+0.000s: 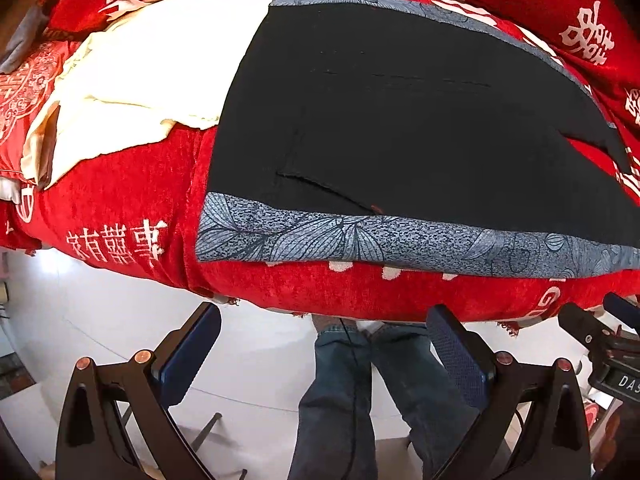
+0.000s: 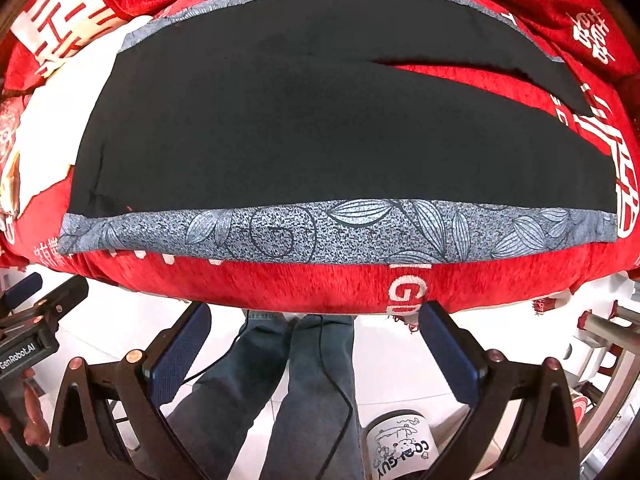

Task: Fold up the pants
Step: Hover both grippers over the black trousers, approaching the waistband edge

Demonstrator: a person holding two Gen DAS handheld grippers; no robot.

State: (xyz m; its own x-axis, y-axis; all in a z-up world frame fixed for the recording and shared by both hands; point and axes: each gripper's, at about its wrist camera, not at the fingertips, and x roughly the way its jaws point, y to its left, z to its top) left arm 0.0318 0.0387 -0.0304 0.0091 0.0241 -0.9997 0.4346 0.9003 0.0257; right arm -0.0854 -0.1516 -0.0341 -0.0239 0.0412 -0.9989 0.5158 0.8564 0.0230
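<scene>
On the red cloth (image 1: 120,200) with white characters, the black pants (image 1: 400,120) lie spread flat on a grey mat with a leaf pattern (image 1: 360,240), and the two legs part in a narrow V toward the right side, where red shows between them. Beside the pants, on their left, a cream-white fabric (image 1: 160,72) lies crumpled and its edge goes just under the dark waist end.

Both tongs hang in front of the near edge of the covered surface (over the pale tiled floor (image 1: 120,320)), and they touch no cloth. The left tongs (image 1: 324,344) stand wide apart with nothing between the blue pads. The right tongs (image 2: 316,340) are also spread wide and empty.

Between the fingers of each, the person's legs in blue jeans (image 2: 304,380) are visible, and a thin black cable (image 2: 340,400) runs down along them. Near the right foot a white slipper with a cartoon print (image 2: 400,444) is on the floor.
</scene>
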